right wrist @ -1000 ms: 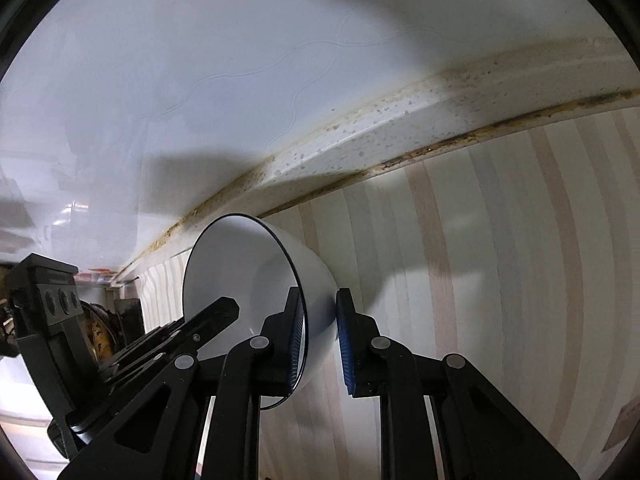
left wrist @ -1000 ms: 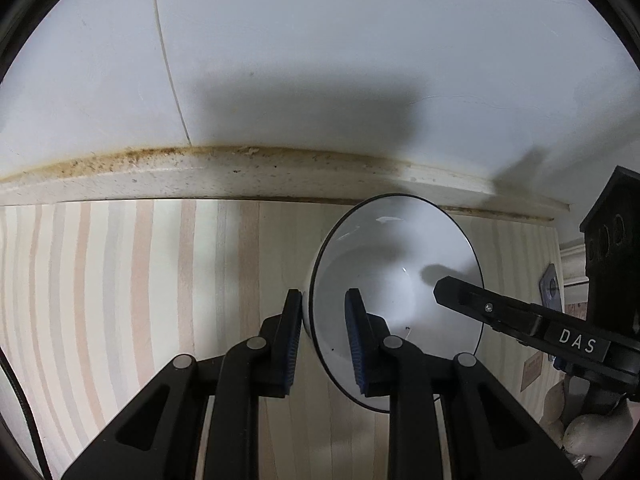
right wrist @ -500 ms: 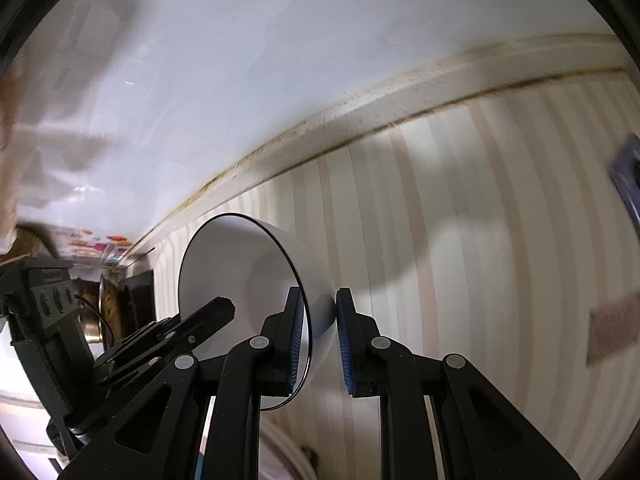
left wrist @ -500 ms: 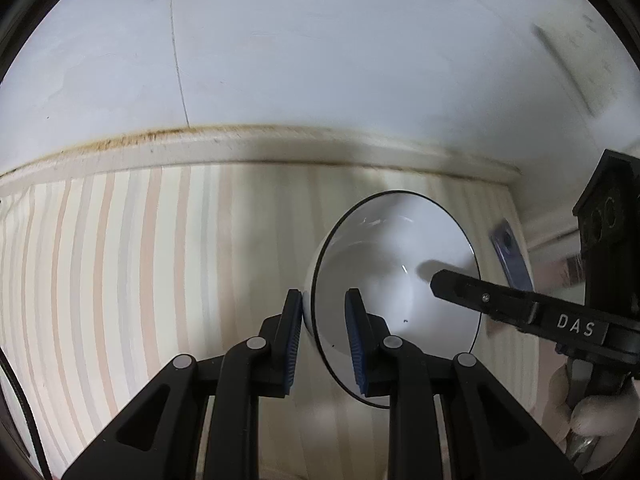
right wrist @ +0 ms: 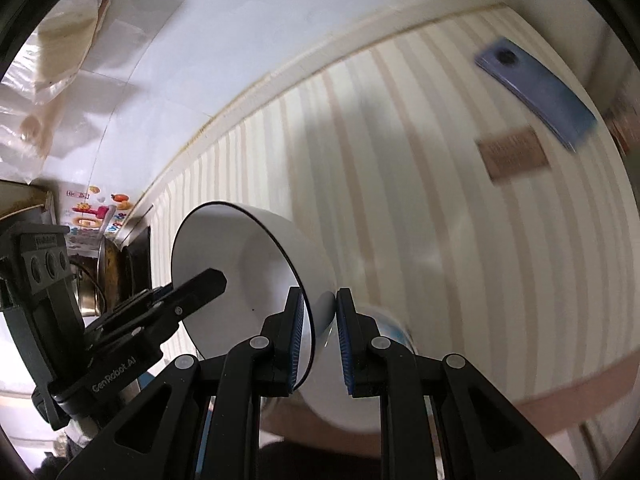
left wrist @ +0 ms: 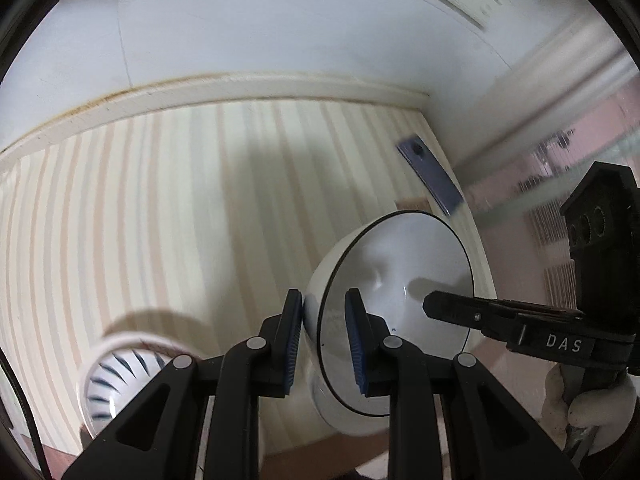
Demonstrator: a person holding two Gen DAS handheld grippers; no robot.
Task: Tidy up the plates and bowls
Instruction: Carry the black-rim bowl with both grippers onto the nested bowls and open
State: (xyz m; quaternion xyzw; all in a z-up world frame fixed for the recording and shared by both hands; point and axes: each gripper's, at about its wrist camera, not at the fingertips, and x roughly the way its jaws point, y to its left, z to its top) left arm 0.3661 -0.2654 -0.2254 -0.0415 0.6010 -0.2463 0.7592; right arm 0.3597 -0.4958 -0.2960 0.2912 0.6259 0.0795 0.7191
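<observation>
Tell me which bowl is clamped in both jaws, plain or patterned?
The plain white bowl with the thin dark rim, pinched on opposite sides. The bowl with blue stripes inside sits untouched on the striped tablecloth.

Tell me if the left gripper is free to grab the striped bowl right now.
Probably not. The left gripper is shut on the white bowl's rim, and the right gripper clamps the opposite rim. The striped bowl sits unobstructed on the table, but the white bowl must go down first.
</observation>
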